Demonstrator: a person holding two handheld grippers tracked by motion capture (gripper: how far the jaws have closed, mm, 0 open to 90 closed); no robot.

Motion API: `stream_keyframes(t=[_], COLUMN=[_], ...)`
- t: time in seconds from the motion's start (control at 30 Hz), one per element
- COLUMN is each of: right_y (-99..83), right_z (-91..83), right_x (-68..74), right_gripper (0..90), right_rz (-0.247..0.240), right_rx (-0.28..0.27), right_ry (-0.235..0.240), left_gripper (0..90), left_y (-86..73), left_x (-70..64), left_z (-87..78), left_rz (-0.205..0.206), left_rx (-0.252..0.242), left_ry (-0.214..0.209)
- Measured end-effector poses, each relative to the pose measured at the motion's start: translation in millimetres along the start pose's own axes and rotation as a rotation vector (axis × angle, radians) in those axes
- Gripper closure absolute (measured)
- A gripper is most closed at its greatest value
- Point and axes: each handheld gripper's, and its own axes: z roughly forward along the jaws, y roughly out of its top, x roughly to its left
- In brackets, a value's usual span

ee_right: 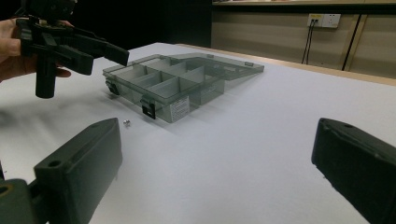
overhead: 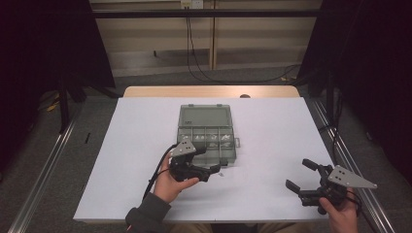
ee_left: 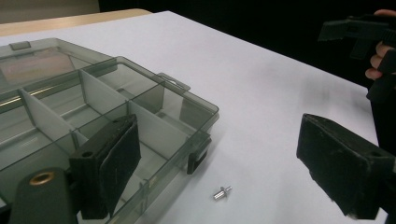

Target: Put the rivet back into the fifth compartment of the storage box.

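- Here, the left tool (overhead: 210, 166) hovers at the near right corner of the organiser box (overhead: 206, 141), its jaws spread wide and gripping nothing.
- In the left gripper view one jaw hangs over the box's front compartments while the other stands out over the bare white counter (ee_left: 280, 79), so the gap between them spans the box's corner.
- A small metal pin (ee_left: 222, 192) lies on the counter just beside that corner, apart from the box wall and below the gap between the jaws; neither jaw touches it.
- The box is smoky clear plastic, its lid (overhead: 204, 116) thrown fully back and lying flat on the far side, its tray split by dividers into compartments; some far ones hold small pale parts too tiny to tell.
- Two dark latches show on the box's near wall, one at the corner close to the pin.
- The right tool (overhead: 297, 175) is held well apart, near the counter's near right edge, with jaws wide and nothing between them.
- From the right gripper view the box sits ahead and to the left, with the pin (ee_right: 126, 122) on the counter near its front latch.
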Motion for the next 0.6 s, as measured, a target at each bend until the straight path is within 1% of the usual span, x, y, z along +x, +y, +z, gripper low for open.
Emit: stream_keyframes(t=[0.27,0.37,0.43,0.6], right_y=[-0.1,-0.2,-0.1,-0.2], right_z=[0.4,0.4,0.3,0.6], right_x=[0.2,0.3,0.2,0.5], right_gripper=[1.7,1.7,1.7,1.7], right_rz=[0.000,0.001,0.001,0.000], right_rx=[0.001,0.002,0.001,0.001], right_ry=[0.001,0.001,0.002,0.002], left_gripper=[13.3,13.2,13.4,14.0], left_y=[-1.4,-2.7,-3.5,-6.2], left_x=[-5.2,-7.5,-9.1,-11.1], left_z=[6.9,10.4,12.8,17.9], left_rz=[0.022,0.024,0.036,0.049], left_rx=[0.027,0.033,0.047,0.075], left_ry=[-0.018,-0.024,-0.026,-0.027])
